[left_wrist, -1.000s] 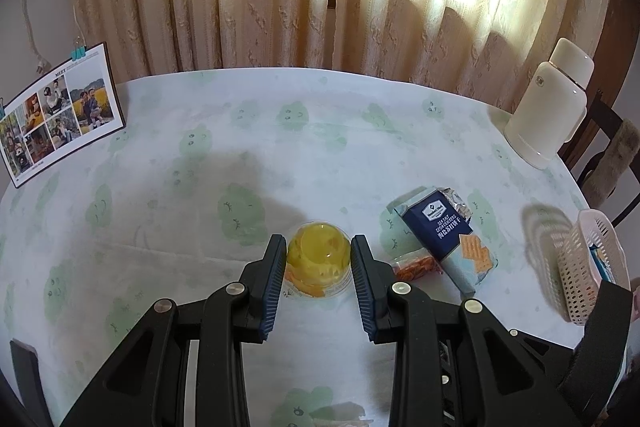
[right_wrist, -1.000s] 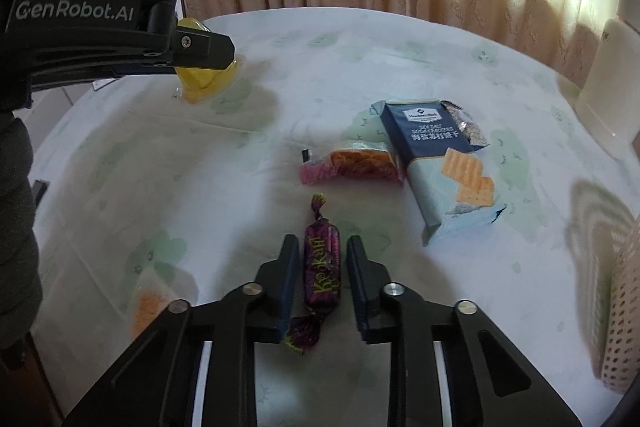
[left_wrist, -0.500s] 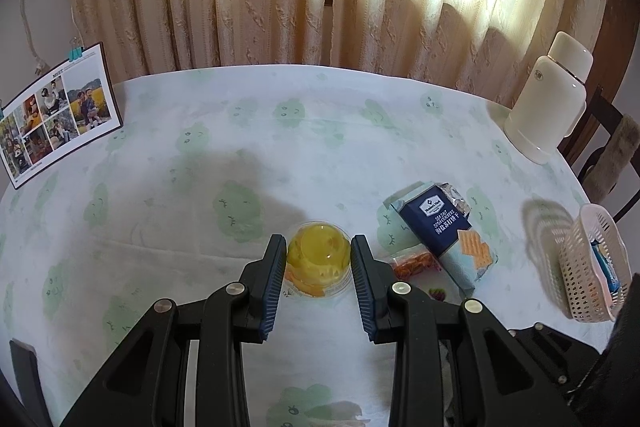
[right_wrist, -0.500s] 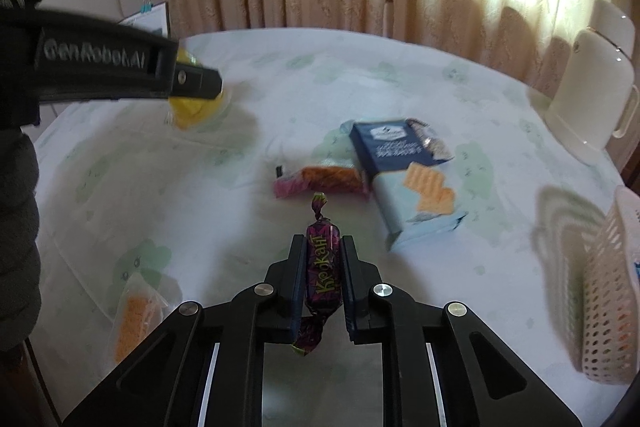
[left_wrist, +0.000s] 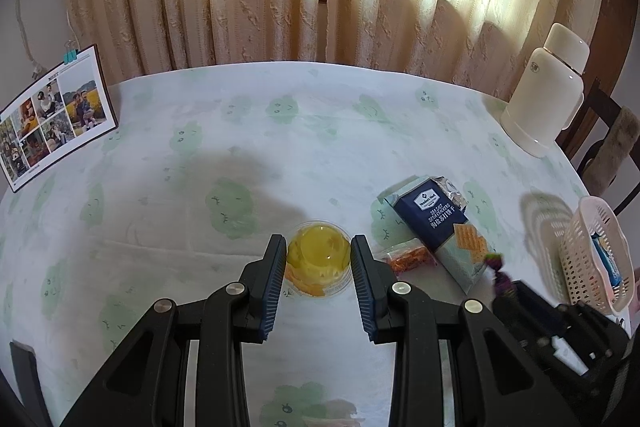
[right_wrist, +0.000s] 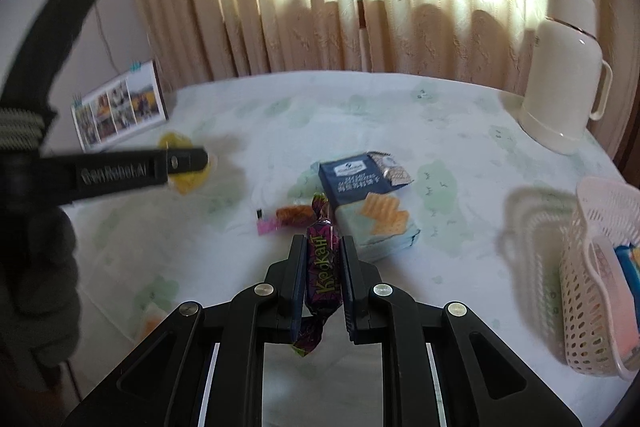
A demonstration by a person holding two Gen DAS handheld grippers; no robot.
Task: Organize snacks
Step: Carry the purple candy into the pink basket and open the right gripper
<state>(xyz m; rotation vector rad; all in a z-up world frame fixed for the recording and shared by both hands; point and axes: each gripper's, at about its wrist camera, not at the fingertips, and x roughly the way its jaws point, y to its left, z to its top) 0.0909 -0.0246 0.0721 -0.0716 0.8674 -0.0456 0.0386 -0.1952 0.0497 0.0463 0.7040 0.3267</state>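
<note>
A yellow jelly cup (left_wrist: 318, 255) sits on the green-patterned tablecloth, and my left gripper (left_wrist: 317, 239) is shut on it, one pad against each side. In the right wrist view my right gripper (right_wrist: 322, 239) is shut on a purple wrapped candy (right_wrist: 322, 267) and holds it clear of the table. The candy's twisted end (left_wrist: 498, 269) shows at the right of the left wrist view. A blue cracker pack (right_wrist: 368, 199) and a small orange snack packet (right_wrist: 294, 215) lie just beyond the candy. A white plastic basket (right_wrist: 592, 307) stands at the right with a blue packet inside.
A white thermos jug (left_wrist: 548, 95) stands at the far right near the curtain. A photo calendar (left_wrist: 52, 115) leans at the far left edge. Another orange snack packet (right_wrist: 150, 323) lies near the front left. A chair back (left_wrist: 612, 147) is beyond the table's right edge.
My right gripper closed on the purple candy and lifted it off the cloth, swinging toward the basket side. The left gripper and the jelly cup stayed put.
</note>
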